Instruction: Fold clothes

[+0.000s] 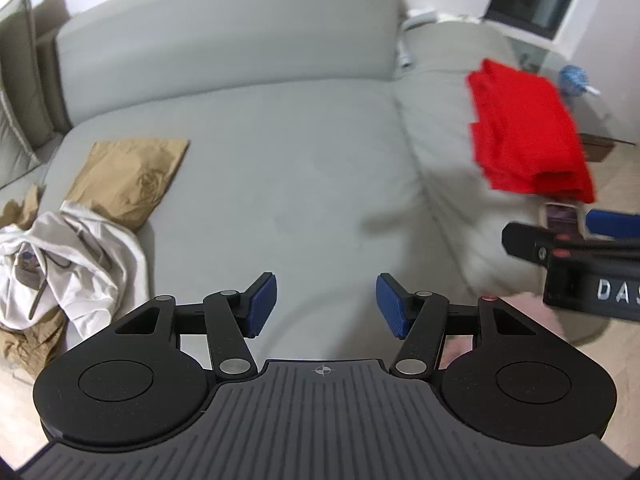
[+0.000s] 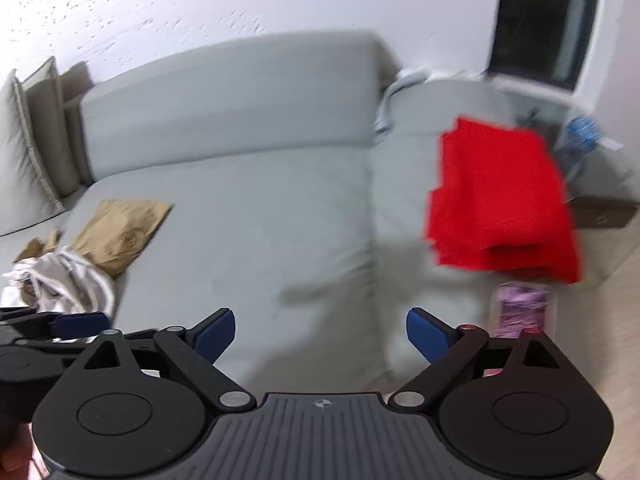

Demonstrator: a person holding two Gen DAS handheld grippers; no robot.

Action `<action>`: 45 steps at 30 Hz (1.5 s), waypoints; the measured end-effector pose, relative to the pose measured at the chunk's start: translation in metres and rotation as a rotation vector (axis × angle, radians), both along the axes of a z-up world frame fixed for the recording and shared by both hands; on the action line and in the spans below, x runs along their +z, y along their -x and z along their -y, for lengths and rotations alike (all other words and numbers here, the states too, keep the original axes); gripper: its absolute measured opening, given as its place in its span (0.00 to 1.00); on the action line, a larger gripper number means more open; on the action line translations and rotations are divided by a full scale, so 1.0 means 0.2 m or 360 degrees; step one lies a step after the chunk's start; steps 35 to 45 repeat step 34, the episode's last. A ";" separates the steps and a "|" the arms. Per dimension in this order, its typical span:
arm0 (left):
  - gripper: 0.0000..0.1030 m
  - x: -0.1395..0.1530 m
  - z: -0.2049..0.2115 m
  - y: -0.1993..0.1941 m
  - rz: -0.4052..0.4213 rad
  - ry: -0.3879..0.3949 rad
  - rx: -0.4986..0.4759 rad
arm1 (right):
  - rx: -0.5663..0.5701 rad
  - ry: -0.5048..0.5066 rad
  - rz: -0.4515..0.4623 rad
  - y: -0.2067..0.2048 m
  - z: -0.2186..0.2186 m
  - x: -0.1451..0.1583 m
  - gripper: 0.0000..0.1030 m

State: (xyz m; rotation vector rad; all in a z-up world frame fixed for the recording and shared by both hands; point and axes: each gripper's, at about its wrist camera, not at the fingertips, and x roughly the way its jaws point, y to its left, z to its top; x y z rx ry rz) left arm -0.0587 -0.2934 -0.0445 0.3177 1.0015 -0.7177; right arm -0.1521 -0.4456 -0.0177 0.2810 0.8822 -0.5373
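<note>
A folded red garment (image 1: 528, 128) lies on the right part of the grey sofa (image 1: 280, 168); it also shows in the right wrist view (image 2: 500, 200). A folded tan garment (image 1: 128, 176) lies at the left, also in the right wrist view (image 2: 120, 232). A crumpled white garment (image 1: 68, 264) lies in front of it, on more tan cloth, and shows in the right wrist view (image 2: 60, 284). My left gripper (image 1: 326, 304) is open and empty above the seat. My right gripper (image 2: 320, 338) is open and empty above the seat.
A phone (image 2: 522, 310) lies on the sofa's right part, below the red garment. Cushions (image 1: 20, 80) stand at the far left. A side table with a blue-capped bottle (image 2: 580, 136) stands at the right, under a dark window.
</note>
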 end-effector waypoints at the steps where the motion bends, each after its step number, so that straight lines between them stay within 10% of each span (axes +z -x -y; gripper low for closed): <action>1: 0.60 0.01 0.01 0.00 0.0003 0.0012 -0.0008 | -0.0028 0.0011 -0.0003 0.03 0.01 0.04 0.92; 20: 0.60 0.30 0.66 0.25 0.0027 0.0120 -0.0295 | -0.0476 0.0199 -0.0005 0.46 0.37 0.34 0.99; 45: 0.60 0.27 0.72 0.28 0.0063 0.0106 -0.0312 | -0.0477 0.0192 -0.0025 0.49 0.41 0.31 0.99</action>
